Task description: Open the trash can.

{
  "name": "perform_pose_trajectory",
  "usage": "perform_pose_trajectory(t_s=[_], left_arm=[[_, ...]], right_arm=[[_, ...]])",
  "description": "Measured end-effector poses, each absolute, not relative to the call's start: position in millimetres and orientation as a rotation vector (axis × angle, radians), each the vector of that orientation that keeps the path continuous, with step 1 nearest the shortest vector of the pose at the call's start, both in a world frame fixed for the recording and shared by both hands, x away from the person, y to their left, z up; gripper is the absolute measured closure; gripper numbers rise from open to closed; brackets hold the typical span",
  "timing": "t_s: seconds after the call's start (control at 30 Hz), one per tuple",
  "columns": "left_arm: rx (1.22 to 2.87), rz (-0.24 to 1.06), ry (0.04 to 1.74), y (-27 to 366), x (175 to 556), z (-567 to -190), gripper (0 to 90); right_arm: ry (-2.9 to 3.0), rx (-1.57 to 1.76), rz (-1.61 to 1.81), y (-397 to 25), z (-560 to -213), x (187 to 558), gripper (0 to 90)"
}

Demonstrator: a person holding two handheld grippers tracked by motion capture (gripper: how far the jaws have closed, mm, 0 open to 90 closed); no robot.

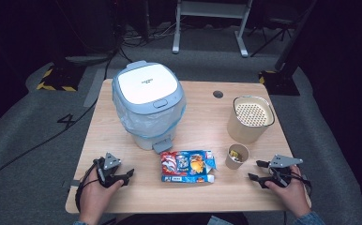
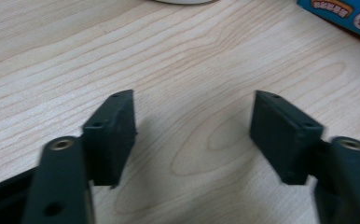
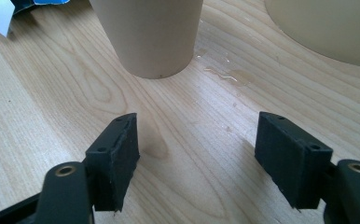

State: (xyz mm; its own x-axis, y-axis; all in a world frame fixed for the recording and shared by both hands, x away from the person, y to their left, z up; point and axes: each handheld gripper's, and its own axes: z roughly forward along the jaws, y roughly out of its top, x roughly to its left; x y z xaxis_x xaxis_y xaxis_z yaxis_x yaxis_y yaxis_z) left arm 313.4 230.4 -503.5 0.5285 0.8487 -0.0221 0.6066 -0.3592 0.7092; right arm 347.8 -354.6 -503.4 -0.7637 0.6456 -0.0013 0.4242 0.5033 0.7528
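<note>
Both tongs rest on the table (image 1: 123,197), jaws apart and empty: left gripper (image 1: 125,176), right gripper (image 1: 258,169); between them lies a flattened snack box (image 1: 187,166), long axis running from one gripper to the other; the small paper cup (image 1: 237,156) stands just ahead of the right gripper, clearly nearer that hand, scraps inside; beyond, a tall perforated-top container (image 1: 250,119) and a lined, lidded bin (image 1: 147,104).

Both grippers are black: the left gripper (image 1: 123,176) and right gripper (image 1: 259,171) each carry a grey three-cornered plate, flat rectangular pads, brass-ringed screw holes and a black cable. Blue sleeve at 5 o'clock.
</note>
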Motion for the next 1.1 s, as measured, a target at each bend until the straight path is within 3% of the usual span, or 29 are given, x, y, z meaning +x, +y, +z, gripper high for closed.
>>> perform_pose_trajectory(t_s=[0.03,0.1,0.27,0.47,0.67,0.7,0.83,0.87,1.1], left_arm=[[2.099,0.460,1.172,232,313,-503,33.8],[2.123,0.447,1.182,234,312,-498,42.9],[2.085,0.367,1.068,233,309,-485,50.7],[2.024,0.354,0.998,233,306,-462,52.6],[1.987,0.343,0.884,235,303,-429,62.6],[1.984,0.296,0.853,236,305,-421,71.1],[1.974,0.245,0.775,236,310,-405,81.6],[1.968,0.238,0.744,236,313,-399,87.9],[1.990,0.194,0.638,221,328,-367,90.0]], right_arm=[[2.467,0.902,1.119,-355,-503,348,30.5],[2.467,0.902,1.119,-355,-503,348,30.4],[2.467,0.903,1.119,-355,-503,348,30.5],[2.468,0.900,1.121,-355,-503,348,30.5],[2.473,0.892,1.122,-355,-503,348,30.6],[2.473,0.892,1.122,-355,-503,348,30.6],[2.473,0.892,1.122,-355,-503,348,30.6],[2.473,0.892,1.122,-355,-503,348,30.6],[2.473,0.892,1.123,-355,-503,348,30.6]])
